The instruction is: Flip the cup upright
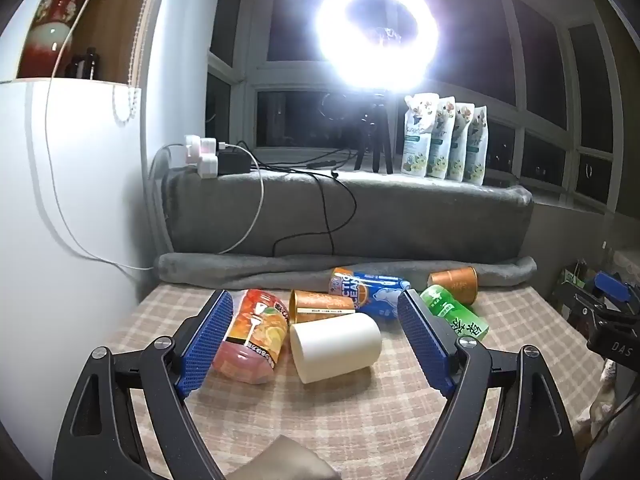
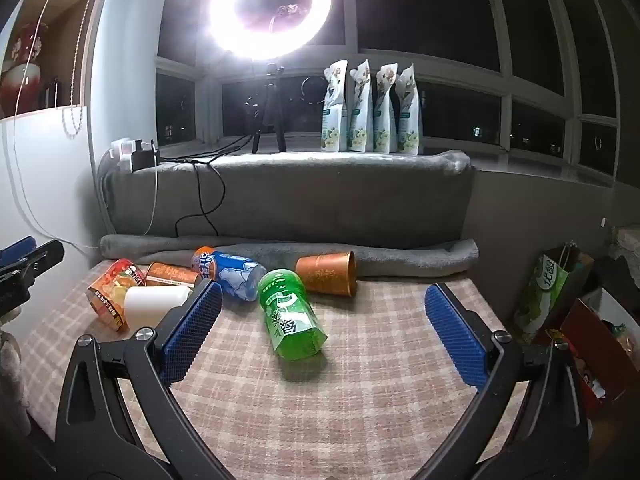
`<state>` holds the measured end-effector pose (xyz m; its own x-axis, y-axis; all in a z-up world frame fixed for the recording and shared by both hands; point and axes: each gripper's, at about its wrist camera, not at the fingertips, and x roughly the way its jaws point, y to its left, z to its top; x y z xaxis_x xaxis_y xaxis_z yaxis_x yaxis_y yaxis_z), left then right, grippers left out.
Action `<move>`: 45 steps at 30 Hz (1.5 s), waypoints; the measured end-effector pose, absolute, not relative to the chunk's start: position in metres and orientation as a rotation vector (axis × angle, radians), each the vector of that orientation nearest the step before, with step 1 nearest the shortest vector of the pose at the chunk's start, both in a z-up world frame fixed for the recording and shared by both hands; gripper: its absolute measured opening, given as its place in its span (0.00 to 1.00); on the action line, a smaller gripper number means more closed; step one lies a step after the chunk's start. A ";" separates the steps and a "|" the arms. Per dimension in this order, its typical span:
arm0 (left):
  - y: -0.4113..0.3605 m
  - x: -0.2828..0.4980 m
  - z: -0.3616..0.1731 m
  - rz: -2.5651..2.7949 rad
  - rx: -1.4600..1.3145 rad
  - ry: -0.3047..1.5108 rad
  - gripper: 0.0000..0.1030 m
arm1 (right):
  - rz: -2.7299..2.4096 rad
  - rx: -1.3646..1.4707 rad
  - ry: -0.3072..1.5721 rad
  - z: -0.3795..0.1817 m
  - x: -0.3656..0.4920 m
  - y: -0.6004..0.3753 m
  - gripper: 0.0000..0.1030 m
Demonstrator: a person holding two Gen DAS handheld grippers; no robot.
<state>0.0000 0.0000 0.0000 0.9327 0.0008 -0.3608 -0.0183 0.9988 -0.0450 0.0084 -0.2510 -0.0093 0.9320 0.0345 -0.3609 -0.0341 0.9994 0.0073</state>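
Night room, dark windows, ring light [image 1: 378, 26] blazing on the grey-blanketed sill, and below it my work surface: a table in a beige checked cloth [image 2: 340, 400]. Six containers all lie tipped on their sides in a loose cluster near the back edge, which I read as a deliberate setup so each needs righting. The white cup [image 1: 335, 346] is on its side straight ahead in the left view, mouth facing me and slightly left, touching the orange fruit-print cup [image 1: 251, 336] beside it, with a copper paper cup [image 1: 320, 304] just behind. The blue can [image 1: 370, 290] lies further back, the green bottle [image 2: 291, 316] is centred in the right view, and a second copper cup [image 2: 328, 272] rests against the rolled blanket. My left gripper [image 1: 316, 340] has its jaws spread wide, nothing held, blue pads flanking the white cup but apart from it, so I judge that's my target. My right gripper [image 2: 324, 328] is likewise wide open and empty, hovering low and level over the cloth with the green bottle between its pads, not touching. Both point forward toward the window.
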 end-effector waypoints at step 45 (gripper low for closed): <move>0.010 -0.014 0.014 0.012 -0.060 0.308 0.82 | -0.056 -0.001 0.293 0.010 -0.005 -0.253 1.00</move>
